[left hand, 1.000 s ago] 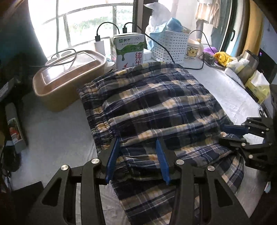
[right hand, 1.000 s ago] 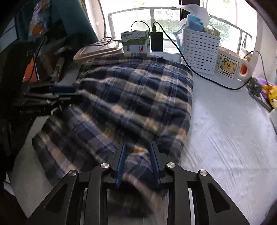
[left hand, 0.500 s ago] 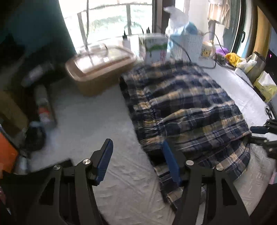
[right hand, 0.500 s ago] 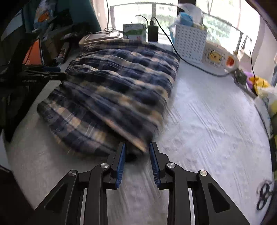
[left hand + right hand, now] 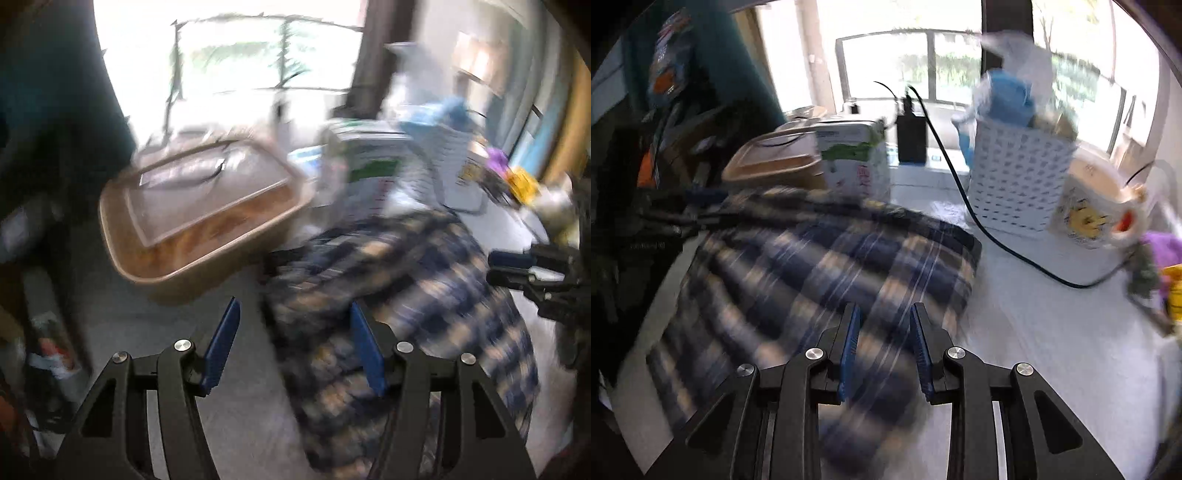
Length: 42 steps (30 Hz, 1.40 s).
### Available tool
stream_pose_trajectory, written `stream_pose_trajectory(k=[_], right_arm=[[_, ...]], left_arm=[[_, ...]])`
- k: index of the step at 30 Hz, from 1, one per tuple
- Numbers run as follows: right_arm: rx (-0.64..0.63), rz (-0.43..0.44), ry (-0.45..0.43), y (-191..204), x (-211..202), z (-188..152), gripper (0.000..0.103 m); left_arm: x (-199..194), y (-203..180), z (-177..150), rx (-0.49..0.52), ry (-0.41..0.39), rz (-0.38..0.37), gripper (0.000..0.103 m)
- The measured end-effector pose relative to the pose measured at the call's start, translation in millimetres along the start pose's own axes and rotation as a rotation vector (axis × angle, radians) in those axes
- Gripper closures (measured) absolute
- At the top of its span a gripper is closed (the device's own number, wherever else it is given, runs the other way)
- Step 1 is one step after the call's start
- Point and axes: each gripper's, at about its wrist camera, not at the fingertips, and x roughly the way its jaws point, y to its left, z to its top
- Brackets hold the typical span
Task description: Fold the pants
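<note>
My left gripper (image 5: 293,349) hangs released, the plaid pants (image 5: 406,295) at its two o'clock. My right gripper (image 5: 884,349) is narrowed over the pants, grip unclear; they run toward eleven o'clock.

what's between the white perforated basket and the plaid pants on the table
In the right wrist view, a black cable crosses the white tabletop between the white perforated basket and the blue plaid pants.
</note>
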Motion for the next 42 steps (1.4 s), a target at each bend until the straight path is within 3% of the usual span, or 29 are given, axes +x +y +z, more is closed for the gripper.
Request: stream_pose_trajectory(k=[4,10,16,21,22,24,25,35,37,38,42], right_arm=[[0.078,0.066,0.038,-26,27,16,0.073],[0.086,0.040,0.034,-41,51,27,0.073],[0.039,-0.068,-0.018,-30,31,36,0.073],[0.102,-0.057,-0.057,-47,10,29,0.073],[0.110,-0.053,-0.057,-49,10,27,0.070],[0.122,-0.051,-0.049,-58,11,20,0.045],[0.128,-0.052,-0.045,-59,13,18,0.041],[0.157,0.010,-0.023,-67,49,18,0.040],[0.164,0.034,-0.027,-70,52,21,0.040],[0.166,0.049,-0.028,-71,54,23,0.040],[0.152,0.079,-0.031,-68,59,27,0.040]], left_arm=[[16,20,-1,-0.064,0.022,-0.028,0.040],[26,23,-3,-0.058,0.005,0.005,0.037],[10,39,-1,-0.141,0.013,-0.097,0.037],[3,33,-4,-0.108,0.008,-0.116,0.037],[8,32,-4,-0.108,0.017,-0.123,0.037],[18,31,-2,-0.110,0.029,-0.132,0.037],[23,30,0,-0.109,0.033,-0.135,0.037],[41,13,10,-0.023,0.018,-0.133,0.039],[42,12,12,-0.026,0.020,-0.140,0.044],[43,11,13,-0.030,0.025,-0.163,0.056],[46,-1,13,0.001,0.023,-0.166,0.072]])
